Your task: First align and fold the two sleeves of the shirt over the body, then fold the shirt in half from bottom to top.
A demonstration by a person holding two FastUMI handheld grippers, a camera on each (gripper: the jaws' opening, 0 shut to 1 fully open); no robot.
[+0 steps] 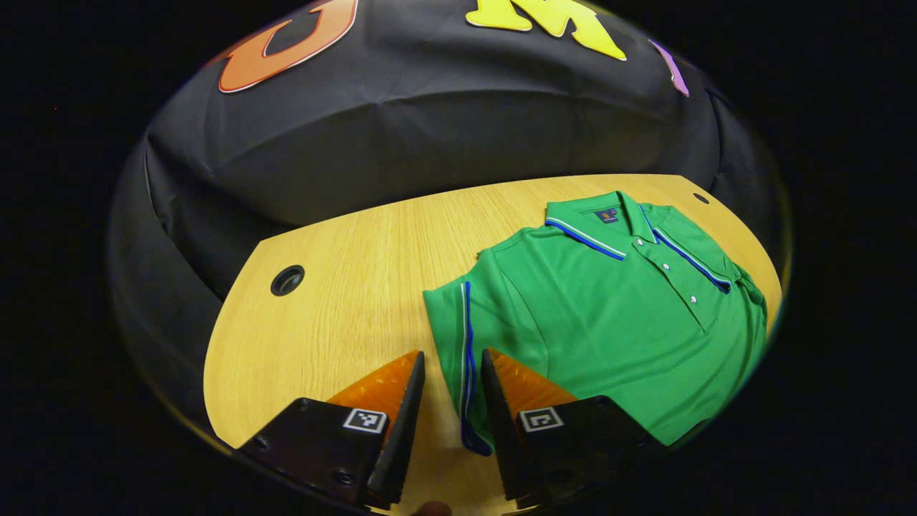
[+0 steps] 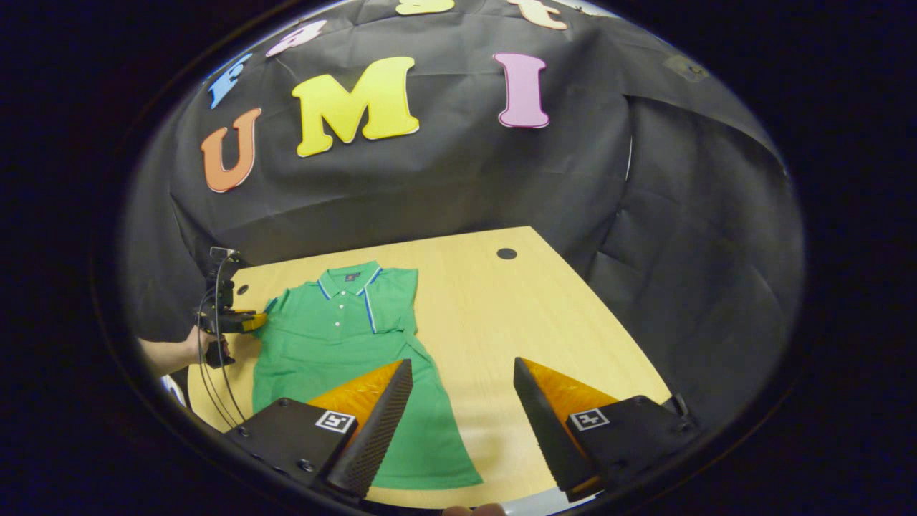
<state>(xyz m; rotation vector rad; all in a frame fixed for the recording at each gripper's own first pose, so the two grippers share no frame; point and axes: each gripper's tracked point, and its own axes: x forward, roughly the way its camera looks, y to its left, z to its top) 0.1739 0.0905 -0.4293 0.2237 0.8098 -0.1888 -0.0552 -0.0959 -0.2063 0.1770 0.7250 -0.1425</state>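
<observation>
Wooden table (image 2: 501,315) against black cloth wall (image 2: 444,186), cable holes (image 1: 287,280) in its top. Green shirt (image 1: 609,315) lies flat on table, collar toward wall. My left gripper (image 1: 453,373) straddles the near sleeve (image 1: 458,344), jaws apart. My right gripper (image 2: 463,380) hangs wide open over the shirt's lower edge.

We see even, fairly bright overhead light on the table (image 1: 337,287), soft shadows, no glare; both views bow strongly toward the rim, darkening from 3 to 9 o'clock.
</observation>
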